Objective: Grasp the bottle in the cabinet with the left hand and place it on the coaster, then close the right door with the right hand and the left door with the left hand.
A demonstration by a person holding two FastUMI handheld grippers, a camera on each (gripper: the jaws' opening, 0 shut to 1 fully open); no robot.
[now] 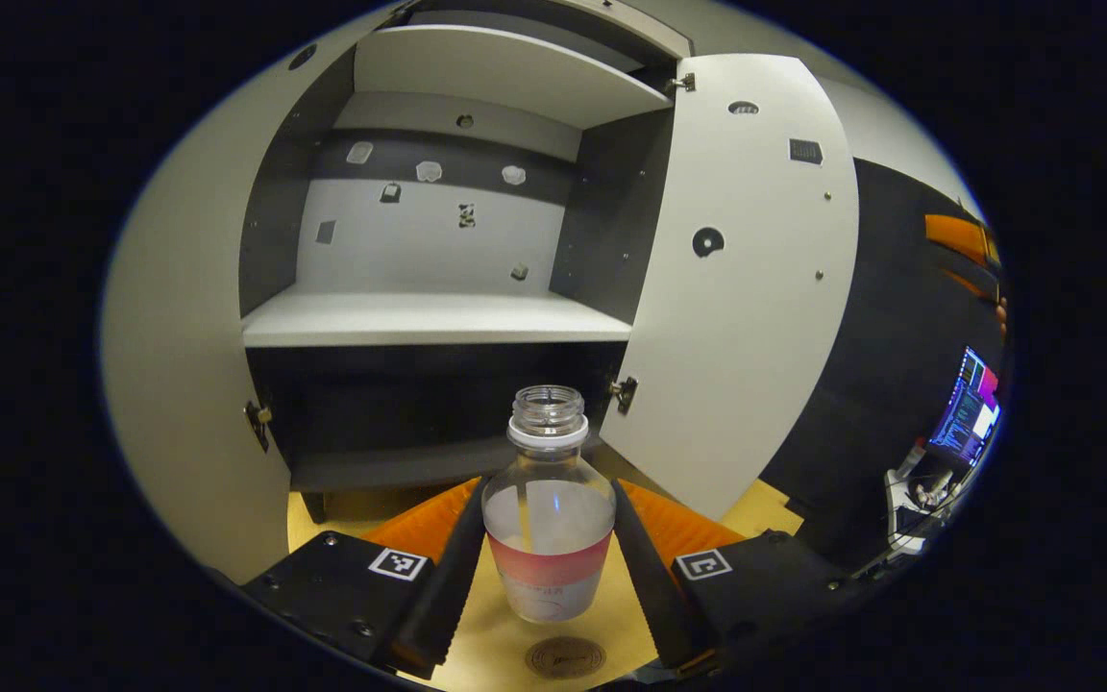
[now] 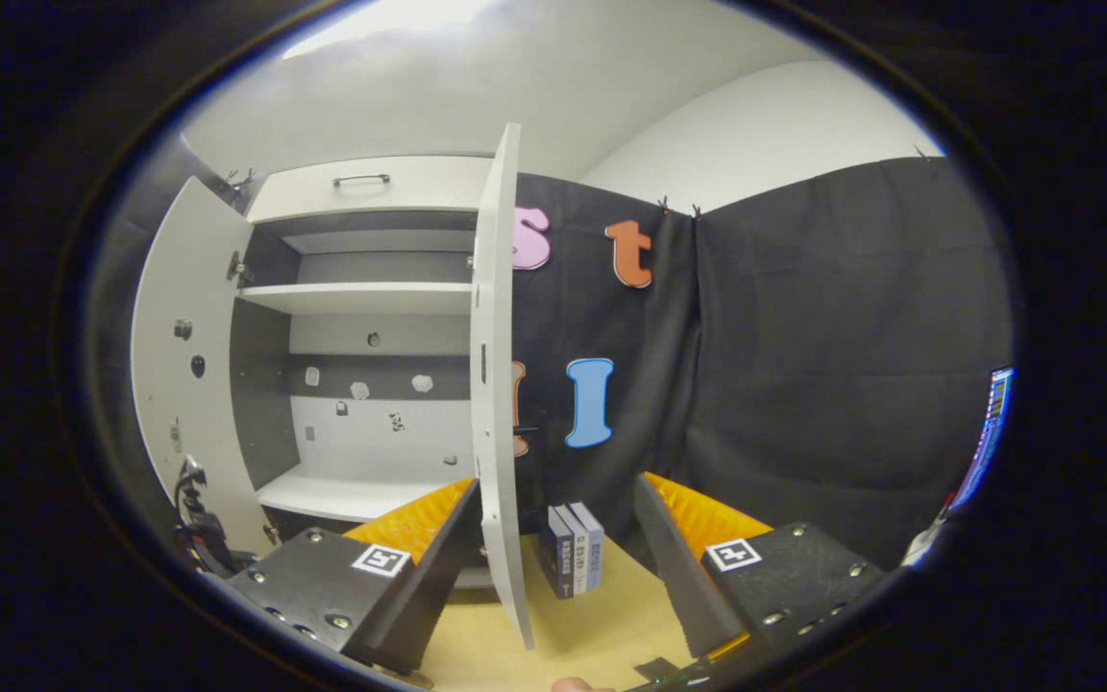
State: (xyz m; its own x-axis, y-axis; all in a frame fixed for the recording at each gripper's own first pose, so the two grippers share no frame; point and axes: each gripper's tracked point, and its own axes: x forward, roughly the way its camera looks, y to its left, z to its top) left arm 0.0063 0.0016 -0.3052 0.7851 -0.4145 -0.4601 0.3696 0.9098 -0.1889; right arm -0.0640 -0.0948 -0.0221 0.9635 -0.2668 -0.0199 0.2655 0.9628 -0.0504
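Left gripper view: left door [image 1: 179,317] open; cabinet [image 1: 438,317] shelves bare; left gripper [image 1: 548,577] clenched on the uncapped clear bottle [image 1: 548,519], both fingers against its sides, held upright above the wooden table [image 1: 486,644] just behind the round coaster [image 1: 565,658]; right door [image 1: 736,288] open.

Right gripper view: right gripper [image 2: 553,586] released, its fingers either side of the right door's edge; small boxes [image 2: 573,562] on the table beyond.

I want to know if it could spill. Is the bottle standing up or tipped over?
Standing up. In the left gripper view the bottle is upright between the hand-held gripper's fingers, its open neck on top, without a cap.
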